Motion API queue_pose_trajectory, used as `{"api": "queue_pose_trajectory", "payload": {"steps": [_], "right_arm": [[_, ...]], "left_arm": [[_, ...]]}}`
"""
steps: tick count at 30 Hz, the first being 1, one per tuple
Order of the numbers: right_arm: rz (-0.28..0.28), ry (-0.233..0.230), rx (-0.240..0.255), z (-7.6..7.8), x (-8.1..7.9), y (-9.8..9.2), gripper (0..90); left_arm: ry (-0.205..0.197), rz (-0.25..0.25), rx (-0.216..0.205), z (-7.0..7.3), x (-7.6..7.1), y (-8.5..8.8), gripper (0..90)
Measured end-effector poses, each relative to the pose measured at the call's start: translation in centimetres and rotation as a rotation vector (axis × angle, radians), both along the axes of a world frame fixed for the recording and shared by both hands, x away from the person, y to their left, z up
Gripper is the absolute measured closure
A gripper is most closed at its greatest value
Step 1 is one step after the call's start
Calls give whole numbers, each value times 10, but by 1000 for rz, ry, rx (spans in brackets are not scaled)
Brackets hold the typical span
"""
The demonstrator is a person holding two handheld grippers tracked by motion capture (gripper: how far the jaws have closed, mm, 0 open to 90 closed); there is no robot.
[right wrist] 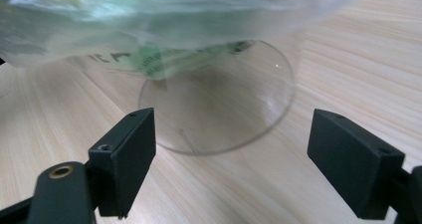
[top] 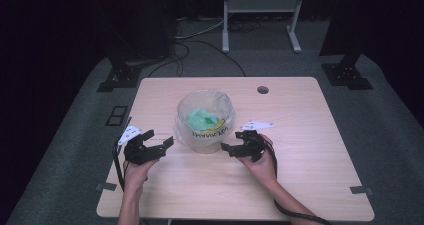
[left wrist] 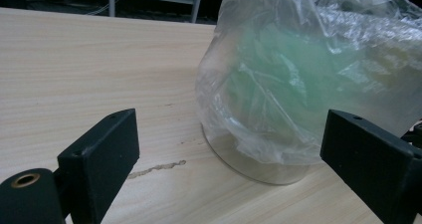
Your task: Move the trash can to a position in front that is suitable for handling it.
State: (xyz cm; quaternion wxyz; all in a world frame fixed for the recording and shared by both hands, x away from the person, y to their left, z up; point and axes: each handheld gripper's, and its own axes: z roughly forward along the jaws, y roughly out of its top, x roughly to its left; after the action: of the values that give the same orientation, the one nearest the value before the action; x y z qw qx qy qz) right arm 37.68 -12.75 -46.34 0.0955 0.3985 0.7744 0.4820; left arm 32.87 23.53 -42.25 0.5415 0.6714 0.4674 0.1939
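Item: clear bin (top: 205, 121) lined with a thin plastic bag (left wrist: 318, 79), standing upright near the middle of the table (top: 300, 180), a little toward the person's side

Position of tools: left gripper (top: 161, 146) just beside the bin on its left, right gripper (top: 229, 147) just beside it on its right; both sit low, near the base. Jaws of each stand wide apart and hold nothing; neither touches the bin or the bag, as far as the gripper views show

Risks, as judged:
- The bin looks light and see-through thin; a push from one side alone could slide or tip it, since nothing braces it
- If the jaws close on the loose film instead of the rim, the bag may tear or pull off while the bin stays put
- Squeezing the wall from both sides could buckle it and spill the contents
- The film hangs over the wall in loose folds, so a jaw could snag it on the way in

Appearance: round clear base (right wrist: 219, 109), walls transparent; bag crinkled, glossy, draped over the rim and down the outside. Inside, crumpled green stuff (top: 201, 117) and something yellow (top: 219, 123). Dark lettering (right wrist: 124, 58) shows low on the side, unreadable here
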Motion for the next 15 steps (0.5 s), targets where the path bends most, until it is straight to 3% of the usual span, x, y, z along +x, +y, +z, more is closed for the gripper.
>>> {"api": "queue_pose_trajectory", "payload": {"steps": [8,15], "right_arm": [[-68,2,-15,4,2,-32,183],[-129,-1,3,9,5,-64,183]], "left_arm": [[-11,-15,-2,5,-1,-3,74],[-37,-45,-14,18,-4,-6,75]]}}
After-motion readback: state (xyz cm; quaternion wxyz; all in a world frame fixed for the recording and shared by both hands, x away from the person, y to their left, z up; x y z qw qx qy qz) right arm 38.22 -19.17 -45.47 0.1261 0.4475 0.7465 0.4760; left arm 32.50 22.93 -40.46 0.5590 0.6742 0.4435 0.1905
